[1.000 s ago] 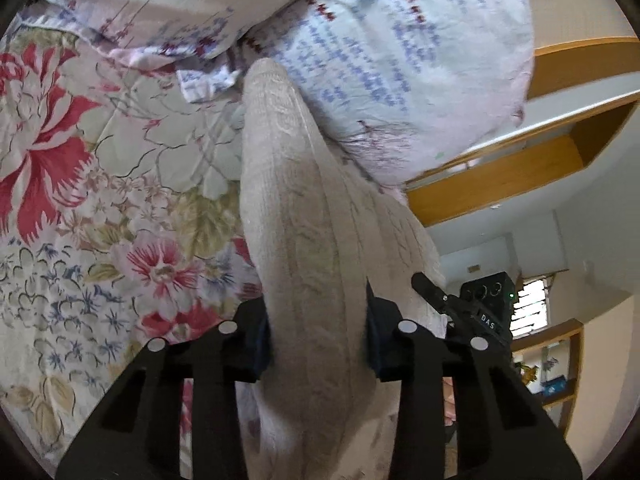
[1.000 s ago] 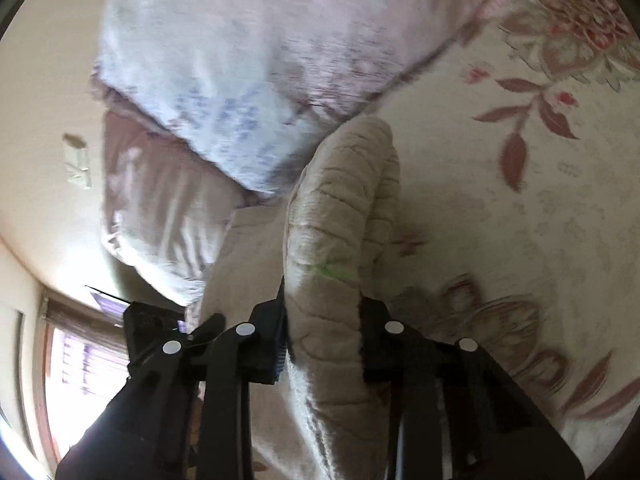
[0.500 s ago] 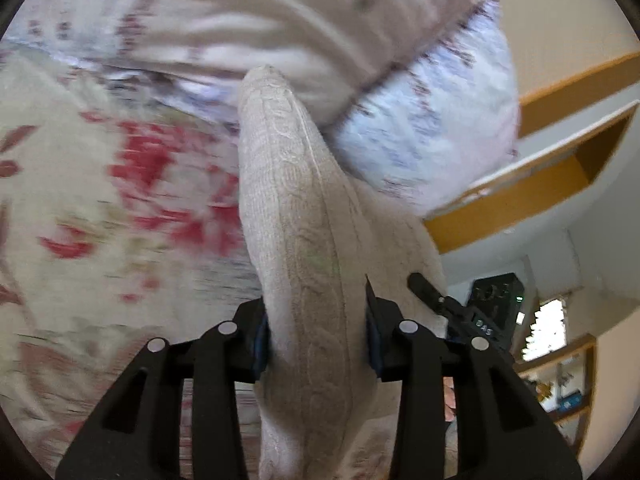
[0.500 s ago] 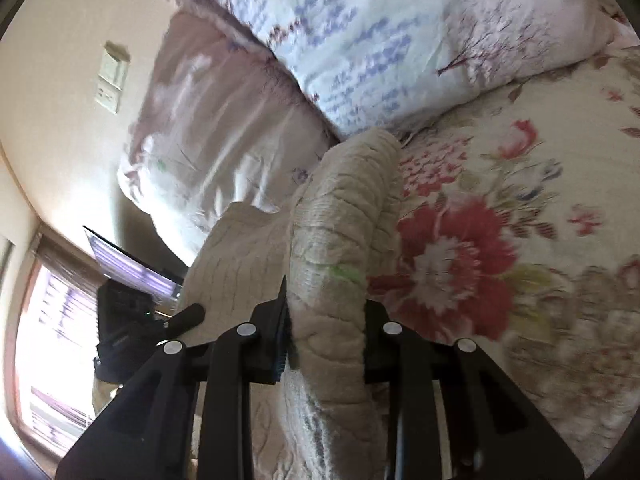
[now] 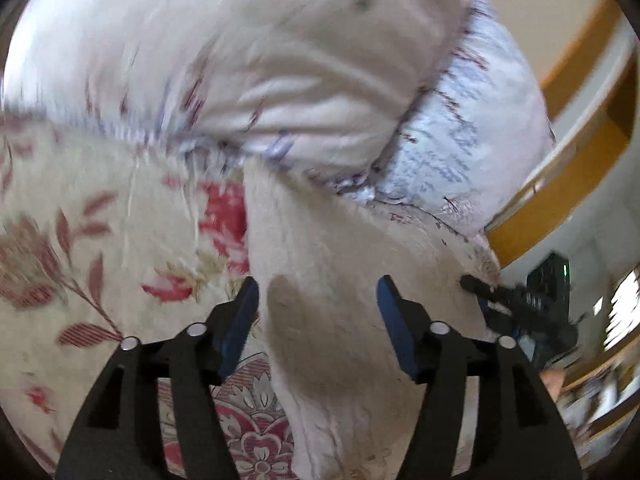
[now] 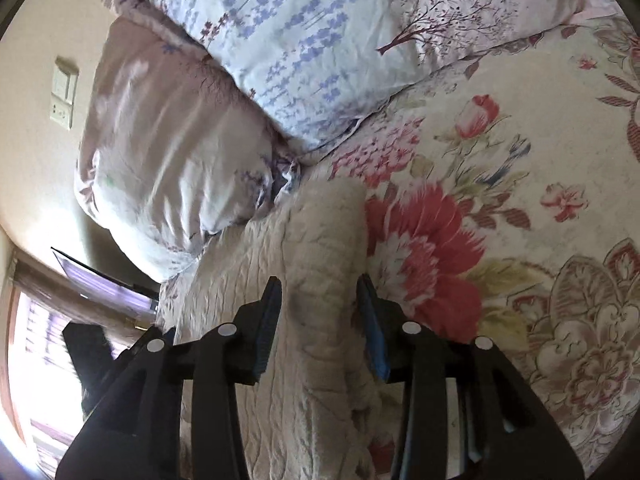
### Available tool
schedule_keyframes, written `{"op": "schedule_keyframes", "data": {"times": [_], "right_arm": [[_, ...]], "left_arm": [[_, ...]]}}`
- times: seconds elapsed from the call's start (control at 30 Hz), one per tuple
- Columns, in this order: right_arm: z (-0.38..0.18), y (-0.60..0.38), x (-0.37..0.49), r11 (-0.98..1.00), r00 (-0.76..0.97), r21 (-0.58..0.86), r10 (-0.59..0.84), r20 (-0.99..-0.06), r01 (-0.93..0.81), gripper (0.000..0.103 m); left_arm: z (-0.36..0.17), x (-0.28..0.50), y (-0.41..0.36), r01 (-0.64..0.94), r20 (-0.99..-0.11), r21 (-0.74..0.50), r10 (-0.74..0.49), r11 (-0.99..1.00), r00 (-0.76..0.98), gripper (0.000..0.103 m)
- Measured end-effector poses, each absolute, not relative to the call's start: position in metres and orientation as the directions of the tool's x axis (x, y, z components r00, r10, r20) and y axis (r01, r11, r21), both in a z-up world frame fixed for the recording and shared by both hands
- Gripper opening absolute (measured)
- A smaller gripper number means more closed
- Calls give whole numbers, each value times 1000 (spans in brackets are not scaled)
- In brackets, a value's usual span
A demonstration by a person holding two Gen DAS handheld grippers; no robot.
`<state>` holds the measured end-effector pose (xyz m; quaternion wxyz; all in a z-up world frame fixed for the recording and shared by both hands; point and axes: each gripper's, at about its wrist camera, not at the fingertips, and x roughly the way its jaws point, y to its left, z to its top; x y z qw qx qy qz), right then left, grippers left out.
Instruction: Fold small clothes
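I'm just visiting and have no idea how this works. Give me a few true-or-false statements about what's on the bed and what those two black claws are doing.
1. A beige knitted garment lies on a floral bedspread. True.
2. The left gripper is clamped tight on the garment. False: its fingers are opening and stand apart from the knit between them.
3. Pillows lie beyond the garment. True.
4. The right gripper holds a red towel. False: only the beige knit sits between its opening fingers.
5. The bedspread is plain white. False: it bears red and pink flowers.
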<state>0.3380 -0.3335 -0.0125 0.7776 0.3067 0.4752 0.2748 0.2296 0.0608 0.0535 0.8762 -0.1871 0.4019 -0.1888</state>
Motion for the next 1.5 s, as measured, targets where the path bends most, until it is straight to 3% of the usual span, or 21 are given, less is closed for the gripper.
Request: {"op": "schedule_keyframes", "data": {"times": [0.03,0.1,0.17,0.27,0.33,0.47,0.53,0.6,0.63,0.77,1.33,1.4,1.5], "right_arm": [[-13,-331,339,664,394,734,718,-574,-141,41],[-10,-320,337,681,391,708,713,-583,-186,20],[1,-311,333,741,456,630,656,-602,-233,9],[11,-316,333,784,530,583,595,-605,-214,9],[0,-316,339,823,518,543,542,-662,-166,9],[-12,-308,341,859,495,487,496,-713,-160,12],[-2,-307,336,873,514,454,476,-714,-178,20],[13,-309,324,874,543,446,474,-693,-193,37],[19,-313,319,870,554,448,482,-679,-208,38],[40,-309,286,860,590,407,508,-627,-308,39],[43,-285,240,897,627,223,428,-651,-380,44],[38,-282,237,899,620,206,418,-664,-385,44],[10,-269,242,916,554,128,337,-761,-381,45]], "left_arm": [[59,224,53,213,-634,-440,-470,872,614,66],[63,220,39,245,-646,-375,-442,894,623,67],[64,217,30,260,-664,-311,-405,914,629,67],[61,214,23,257,-687,-267,-371,929,625,67],[57,212,24,251,-703,-232,-340,940,624,67],[49,207,26,239,-721,-203,-311,949,619,69],[49,205,29,235,-721,-211,-313,949,618,69],[50,202,30,233,-718,-216,-316,948,620,69],[51,200,31,233,-717,-217,-316,948,622,71],[49,194,31,227,-723,-197,-298,954,624,72],[40,183,19,211,-736,-87,-206,973,645,78],[35,184,20,206,-741,-85,-201,975,641,80],[26,187,22,200,-753,-107,-211,974,623,82]]}}
